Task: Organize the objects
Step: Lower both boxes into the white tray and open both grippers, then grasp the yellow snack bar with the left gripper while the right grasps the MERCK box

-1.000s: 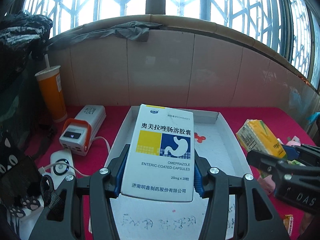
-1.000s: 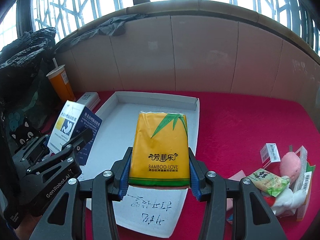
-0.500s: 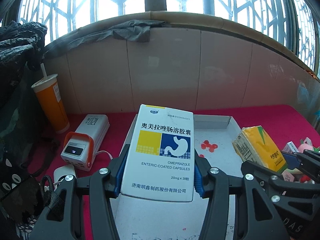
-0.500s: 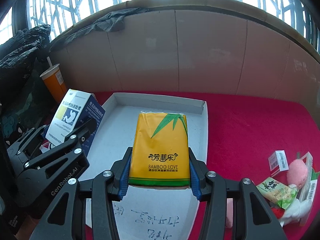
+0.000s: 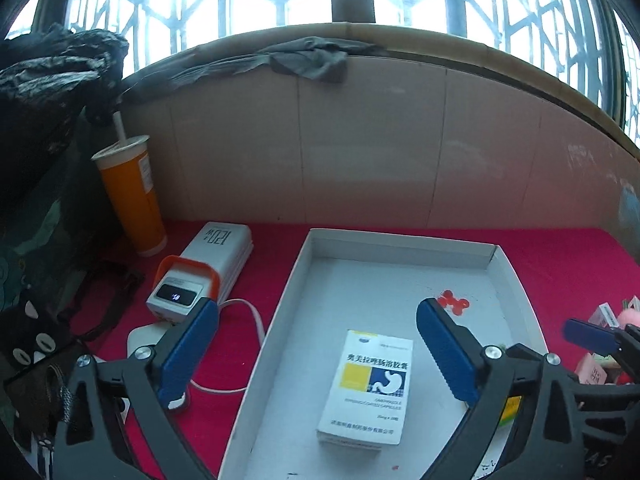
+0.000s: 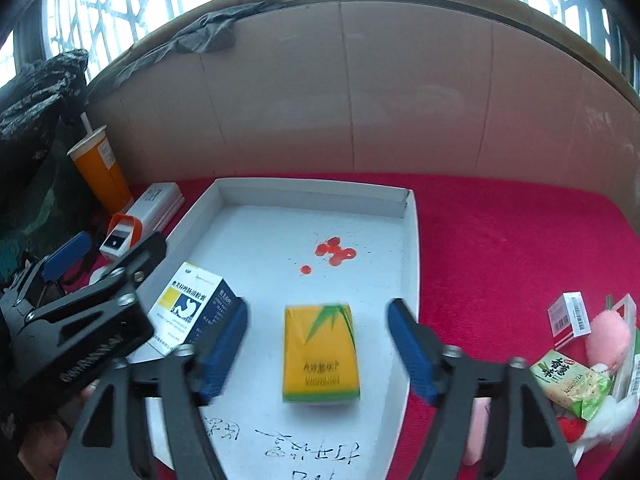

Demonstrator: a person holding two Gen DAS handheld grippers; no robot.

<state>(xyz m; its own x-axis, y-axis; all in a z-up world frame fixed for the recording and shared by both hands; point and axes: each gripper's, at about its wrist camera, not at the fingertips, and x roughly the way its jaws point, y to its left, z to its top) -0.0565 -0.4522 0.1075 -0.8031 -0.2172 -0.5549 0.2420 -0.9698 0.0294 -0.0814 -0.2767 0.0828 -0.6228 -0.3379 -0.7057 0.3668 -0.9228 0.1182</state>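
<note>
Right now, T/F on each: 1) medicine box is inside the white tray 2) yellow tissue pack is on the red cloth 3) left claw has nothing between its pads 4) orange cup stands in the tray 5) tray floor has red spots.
1) True. The medicine box lies flat on the floor of the white tray.
2) False. The yellow tissue pack lies in the tray, right of the medicine box, not on the red cloth.
3) True. The left claw is opening, pads clear of the box.
4) False. The orange cup stands on the cloth, left of the tray.
5) True. The red spots sit near the tray's far right.
</note>
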